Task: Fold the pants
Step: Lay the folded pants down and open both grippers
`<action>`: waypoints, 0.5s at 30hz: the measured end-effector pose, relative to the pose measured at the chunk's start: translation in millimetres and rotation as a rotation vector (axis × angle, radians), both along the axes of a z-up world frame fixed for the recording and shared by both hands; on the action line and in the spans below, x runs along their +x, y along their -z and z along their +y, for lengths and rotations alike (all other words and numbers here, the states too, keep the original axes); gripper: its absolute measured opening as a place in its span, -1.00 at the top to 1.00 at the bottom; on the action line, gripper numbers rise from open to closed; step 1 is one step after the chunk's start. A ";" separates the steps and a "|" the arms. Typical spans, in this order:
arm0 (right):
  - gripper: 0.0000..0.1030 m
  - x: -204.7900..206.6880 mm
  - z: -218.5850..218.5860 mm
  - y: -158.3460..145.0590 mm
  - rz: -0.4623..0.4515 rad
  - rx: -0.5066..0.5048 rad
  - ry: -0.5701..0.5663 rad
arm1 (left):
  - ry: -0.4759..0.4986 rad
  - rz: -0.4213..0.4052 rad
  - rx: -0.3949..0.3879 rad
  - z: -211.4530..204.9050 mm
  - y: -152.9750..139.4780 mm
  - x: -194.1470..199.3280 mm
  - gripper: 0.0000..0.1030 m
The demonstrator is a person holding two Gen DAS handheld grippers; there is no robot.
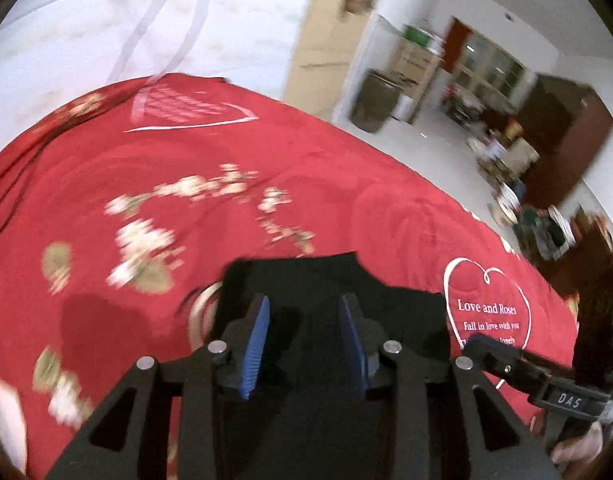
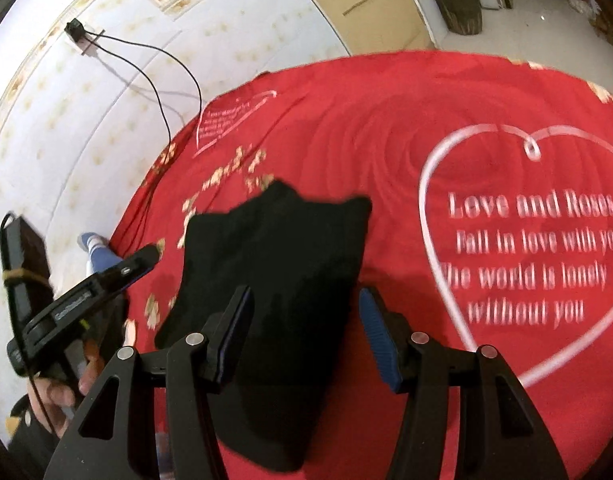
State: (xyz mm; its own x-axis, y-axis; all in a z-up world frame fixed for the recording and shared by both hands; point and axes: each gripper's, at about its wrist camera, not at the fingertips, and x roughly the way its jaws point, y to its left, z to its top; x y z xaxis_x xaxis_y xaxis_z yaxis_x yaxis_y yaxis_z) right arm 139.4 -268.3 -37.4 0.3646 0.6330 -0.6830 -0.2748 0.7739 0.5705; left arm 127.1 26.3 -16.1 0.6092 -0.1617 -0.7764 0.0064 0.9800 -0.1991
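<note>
Nearest the lens in the right wrist view, the right gripper (image 2: 304, 332) hangs with its blue-padded fingers (image 2: 376, 336) spread wide and nothing between them. Directly under it lie the black pants (image 2: 274, 264), already gathered into a compact dark bundle on the red bedspread (image 2: 386, 140), just left of the printed white heart (image 2: 526, 240) and well in from the bed's edges. The left gripper (image 1: 304, 340) also stands parted and empty, hovering over the near end of the same cloth. The fabric looks soft, light and limp — it should sag and drape when lifted. A pinch at a corner or along the outer edge of the bundle would likely hold best.
</note>
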 end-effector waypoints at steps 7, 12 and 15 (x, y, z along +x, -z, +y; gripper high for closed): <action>0.17 39.2 17.8 24.3 -0.006 -0.088 -0.035 | -0.055 0.036 0.034 4.4 44.0 17.8 0.27; 0.21 41.4 24.6 35.0 -0.023 -0.139 -0.046 | -0.062 0.028 0.049 0.0 43.0 15.5 0.25; 0.21 38.4 15.4 30.0 -0.008 -0.129 -0.024 | -0.053 0.041 0.036 3.2 33.0 9.9 0.27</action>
State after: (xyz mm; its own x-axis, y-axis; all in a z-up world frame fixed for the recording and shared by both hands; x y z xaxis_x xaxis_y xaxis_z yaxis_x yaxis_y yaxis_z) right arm 177.8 -252.9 -67.5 0.3560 0.5490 -0.7563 -0.2980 0.8337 0.4649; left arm 137.0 29.5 -49.1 0.5841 -0.1013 -0.8053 -0.0534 0.9852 -0.1627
